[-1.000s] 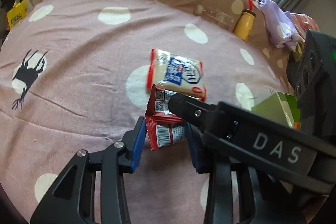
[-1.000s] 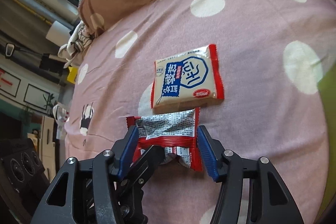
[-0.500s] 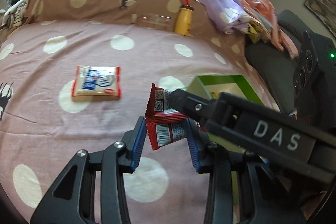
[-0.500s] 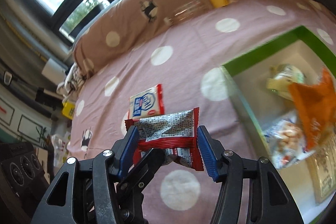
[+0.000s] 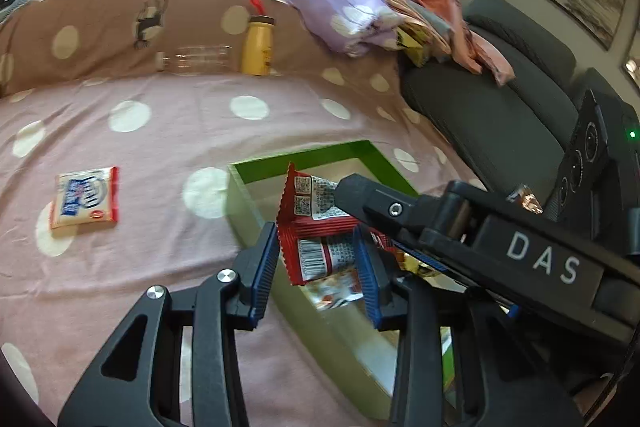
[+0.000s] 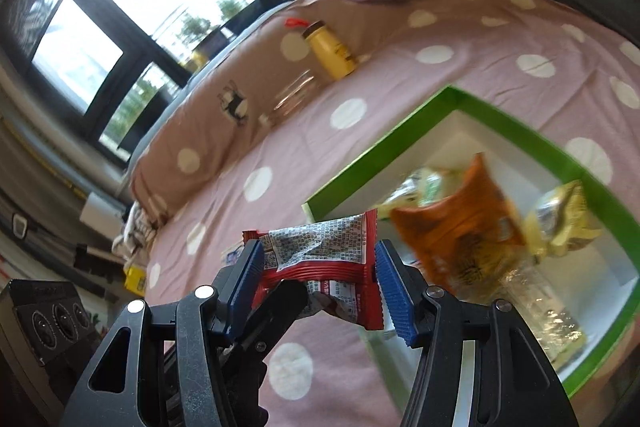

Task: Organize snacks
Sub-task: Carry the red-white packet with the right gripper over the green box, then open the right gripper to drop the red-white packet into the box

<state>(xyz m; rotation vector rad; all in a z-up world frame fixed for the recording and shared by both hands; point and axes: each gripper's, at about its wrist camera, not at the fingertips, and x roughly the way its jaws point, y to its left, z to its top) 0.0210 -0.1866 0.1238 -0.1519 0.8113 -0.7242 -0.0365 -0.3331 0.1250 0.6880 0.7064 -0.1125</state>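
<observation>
Both grippers hold one red snack packet [image 5: 316, 227] with white printed panels and barcodes. My left gripper [image 5: 320, 259] is shut on its lower part; my right gripper [image 6: 320, 271] is shut on the same red packet [image 6: 324, 251] from the other side, and its black finger crosses the left wrist view. The packet hangs in the air over the near corner of a green-rimmed white box [image 5: 340, 151], also in the right wrist view [image 6: 380, 147], which holds an orange bag [image 6: 460, 223], a yellow bag [image 6: 560, 223] and other packets. A white-blue-red cracker pack [image 5: 86, 201] lies on the pink spread.
The pink polka-dot spread [image 5: 160, 131] covers the bed. A yellow bottle [image 5: 258, 45] and a clear bottle [image 5: 196, 57] lie against the brown pillow. Purple and pink clothes [image 5: 348, 15] are heaped on the grey sofa [image 5: 500, 99] at right. Windows stand behind.
Both grippers have carried the red packet to the right and up, away from the cracker pack, to above the green box. The grip on it has stayed the same.
</observation>
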